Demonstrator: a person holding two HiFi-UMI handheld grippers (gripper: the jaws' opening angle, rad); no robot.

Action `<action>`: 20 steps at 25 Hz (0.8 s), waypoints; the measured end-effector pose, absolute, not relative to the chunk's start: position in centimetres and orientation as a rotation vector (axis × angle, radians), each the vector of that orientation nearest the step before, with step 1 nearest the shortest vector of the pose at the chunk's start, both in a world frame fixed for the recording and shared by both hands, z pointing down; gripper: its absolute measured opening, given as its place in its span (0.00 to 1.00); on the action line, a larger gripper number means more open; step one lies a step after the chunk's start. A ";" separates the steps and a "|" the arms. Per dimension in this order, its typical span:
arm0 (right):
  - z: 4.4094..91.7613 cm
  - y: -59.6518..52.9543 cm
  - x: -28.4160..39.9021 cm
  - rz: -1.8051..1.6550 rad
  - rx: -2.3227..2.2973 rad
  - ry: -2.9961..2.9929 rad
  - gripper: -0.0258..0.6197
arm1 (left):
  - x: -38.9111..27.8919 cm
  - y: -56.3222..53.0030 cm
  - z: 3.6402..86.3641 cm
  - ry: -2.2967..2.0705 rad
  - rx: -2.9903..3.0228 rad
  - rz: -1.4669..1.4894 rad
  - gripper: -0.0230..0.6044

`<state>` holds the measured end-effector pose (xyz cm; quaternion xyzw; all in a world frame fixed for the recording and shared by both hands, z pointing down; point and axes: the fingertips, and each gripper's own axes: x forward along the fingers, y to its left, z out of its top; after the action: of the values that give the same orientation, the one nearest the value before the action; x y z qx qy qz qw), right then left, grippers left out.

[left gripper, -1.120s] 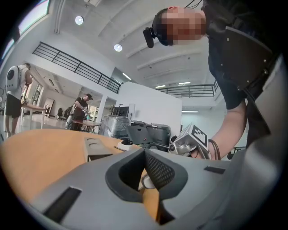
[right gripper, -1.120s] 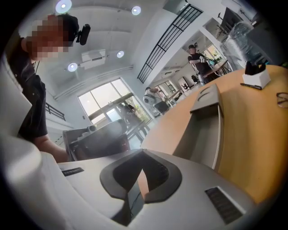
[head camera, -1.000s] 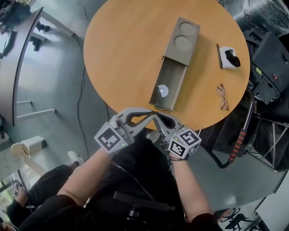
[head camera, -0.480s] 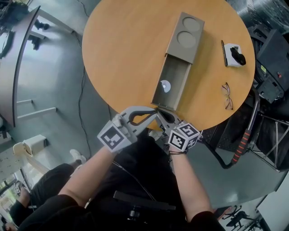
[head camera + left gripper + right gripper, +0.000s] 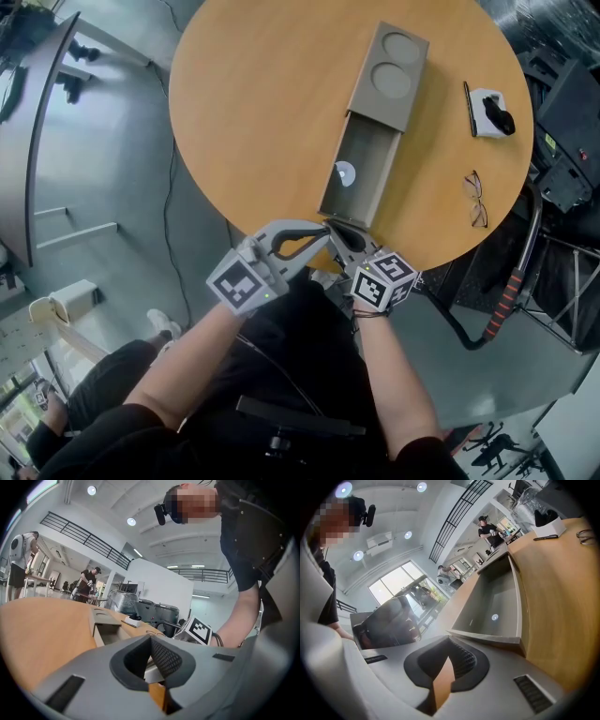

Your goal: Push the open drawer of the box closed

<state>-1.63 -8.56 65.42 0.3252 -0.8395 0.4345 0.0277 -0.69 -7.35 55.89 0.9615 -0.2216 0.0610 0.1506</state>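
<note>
A long grey box point(image 5: 389, 64) with two round recesses lies on the round wooden table point(image 5: 253, 103). Its drawer point(image 5: 361, 173) stands pulled out toward the near table edge, with a small white disc point(image 5: 345, 172) inside. My left gripper point(image 5: 324, 229) and right gripper point(image 5: 335, 231) are both shut, tip against tip, right at the drawer's front panel. The left gripper view shows the drawer point(image 5: 110, 632) past the shut left gripper point(image 5: 151, 640). In the right gripper view the drawer front point(image 5: 487, 638) sits just beyond the shut right gripper point(image 5: 449, 641).
A pair of glasses point(image 5: 476, 200) lies on the table's right side. A white holder point(image 5: 489, 112) with a black item and a pen point(image 5: 468, 97) sit farther back. Black equipment point(image 5: 562, 131) stands beyond the right edge. The person's legs are under the near edge.
Both grippers stay shut together at the drawer front and have edged slightly forward. The box and drawer sit a little farther up in the view; the drawer's open length looks much the same.
</note>
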 end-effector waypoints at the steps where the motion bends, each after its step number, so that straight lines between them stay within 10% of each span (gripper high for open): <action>1: 65.4 -8.8 -1.6 1.336 1.004 -2.593 0.07 | -0.7 -7.5 55.9 -0.634 2.764 0.176 0.08; 20: 65.4 -13.1 -1.9 1.322 1.000 -2.605 0.07 | -0.2 -12.0 57.6 -0.604 2.737 0.236 0.08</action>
<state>-1.87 -13.14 65.40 0.3239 -0.8433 0.4280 0.0271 -0.21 -11.96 57.60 0.9600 -0.2117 0.0826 0.1637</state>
